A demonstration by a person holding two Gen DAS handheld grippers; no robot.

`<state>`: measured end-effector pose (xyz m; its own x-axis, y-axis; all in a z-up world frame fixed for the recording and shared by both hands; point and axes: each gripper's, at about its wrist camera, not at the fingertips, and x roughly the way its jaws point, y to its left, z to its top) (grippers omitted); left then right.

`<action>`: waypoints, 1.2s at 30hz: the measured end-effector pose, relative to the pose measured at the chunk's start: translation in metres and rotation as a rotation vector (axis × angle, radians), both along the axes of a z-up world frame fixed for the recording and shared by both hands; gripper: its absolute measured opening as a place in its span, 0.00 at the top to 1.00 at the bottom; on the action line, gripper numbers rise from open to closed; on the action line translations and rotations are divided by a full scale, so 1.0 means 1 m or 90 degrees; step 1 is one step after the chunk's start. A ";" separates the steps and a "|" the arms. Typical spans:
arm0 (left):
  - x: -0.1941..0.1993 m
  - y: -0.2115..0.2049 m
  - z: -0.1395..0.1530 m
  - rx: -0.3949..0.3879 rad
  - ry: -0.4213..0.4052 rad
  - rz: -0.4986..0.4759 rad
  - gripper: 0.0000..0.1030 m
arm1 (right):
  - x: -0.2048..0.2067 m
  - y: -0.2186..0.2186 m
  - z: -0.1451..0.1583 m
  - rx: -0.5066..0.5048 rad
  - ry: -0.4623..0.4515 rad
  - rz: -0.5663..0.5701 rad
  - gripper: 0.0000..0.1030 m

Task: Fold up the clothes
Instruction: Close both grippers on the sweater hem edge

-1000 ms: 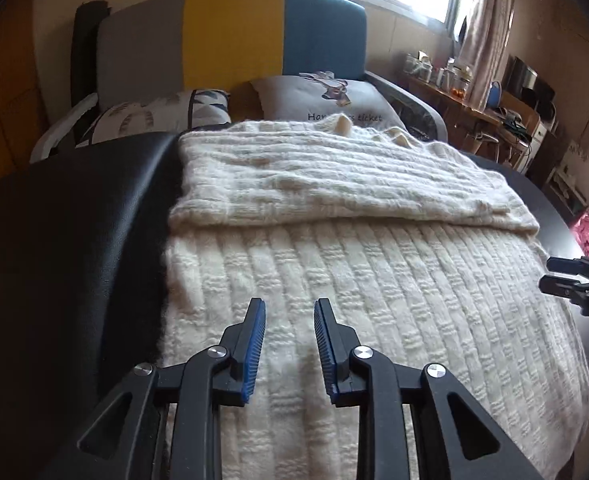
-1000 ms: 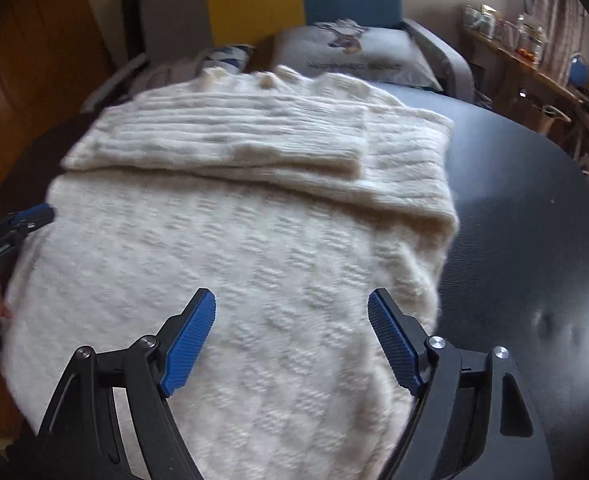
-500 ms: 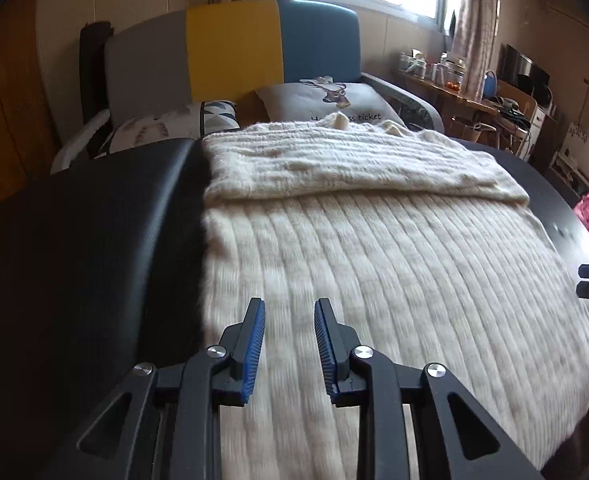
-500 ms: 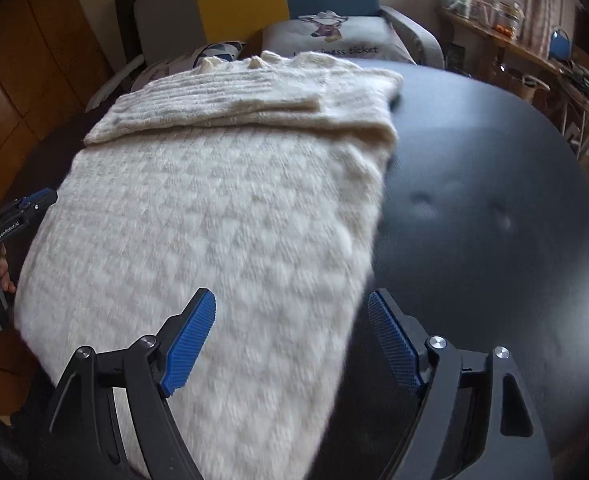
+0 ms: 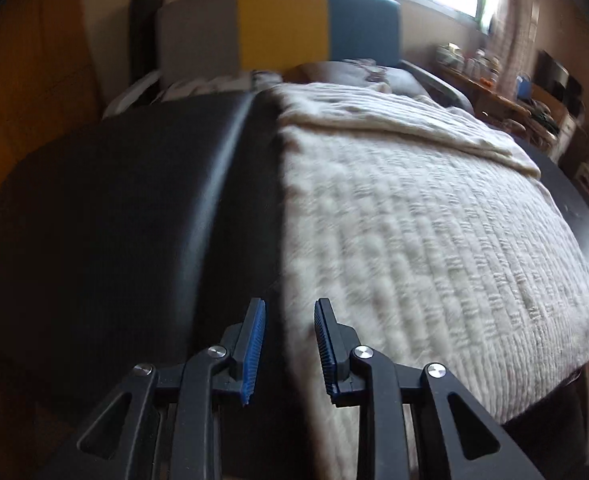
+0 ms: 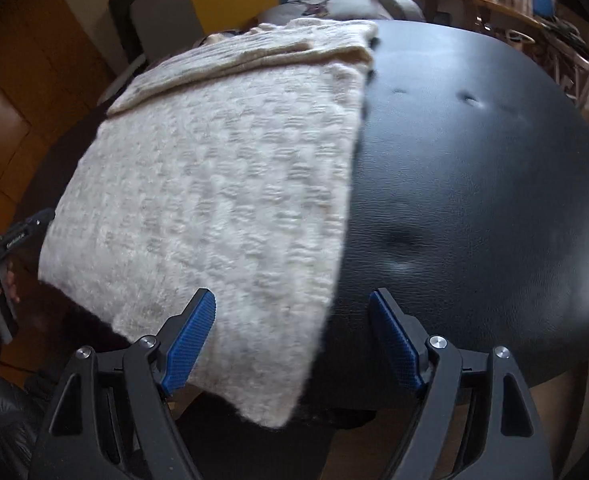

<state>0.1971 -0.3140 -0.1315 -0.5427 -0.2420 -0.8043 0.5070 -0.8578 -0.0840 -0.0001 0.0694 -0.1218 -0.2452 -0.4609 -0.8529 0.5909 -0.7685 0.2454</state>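
A cream sweater [image 5: 414,220] lies flat on the black table [image 6: 474,180], its sleeves folded across the far end, while the left gripper [image 5: 289,344] hangs narrowly parted at its left edge and the right gripper [image 6: 294,344] stands wide over its right corner, both empty.

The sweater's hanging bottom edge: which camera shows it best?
The right wrist view. There the cream sweater shows its near corner drooping over the edge of the black table, in front of the open right gripper. The left wrist view is blurred and shows the sweater mostly from its side edge.
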 end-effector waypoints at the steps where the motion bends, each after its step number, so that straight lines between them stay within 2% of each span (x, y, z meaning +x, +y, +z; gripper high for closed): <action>1: 0.007 -0.003 -0.001 0.019 0.004 0.010 0.75 | 0.003 -0.003 0.000 -0.005 0.000 0.005 0.20; 6: 0.038 -0.007 -0.010 0.080 0.031 0.011 0.75 | 0.015 -0.003 -0.001 -0.047 -0.011 0.009 0.17; 9: 0.052 -0.010 -0.012 0.111 0.044 -0.002 0.75 | 0.018 0.006 -0.001 -0.090 -0.050 0.006 0.17; 14: 0.059 -0.012 -0.013 0.187 0.085 -0.021 0.75 | 0.017 0.015 -0.005 -0.127 -0.074 0.005 0.17; 18: 0.053 -0.006 -0.016 0.183 0.079 -0.034 0.75 | 0.019 0.012 -0.003 -0.117 -0.075 0.018 0.16; 20: 0.055 -0.007 -0.016 0.198 0.082 -0.034 0.74 | 0.020 0.010 -0.002 -0.108 -0.072 0.026 0.16; 22: 0.058 -0.011 -0.018 0.224 0.089 -0.029 0.74 | 0.020 0.009 -0.002 -0.110 -0.074 0.030 0.14; 25: 0.057 -0.013 -0.020 0.237 0.100 -0.022 0.74 | 0.018 0.007 -0.003 -0.124 -0.080 0.033 0.07; 32: 0.034 0.000 -0.020 0.251 0.107 -0.044 0.71 | 0.022 0.002 -0.001 -0.118 -0.057 0.040 0.06; 36: 0.046 -0.009 -0.025 0.305 0.118 -0.032 0.71 | 0.022 0.005 -0.002 -0.127 -0.065 0.046 0.07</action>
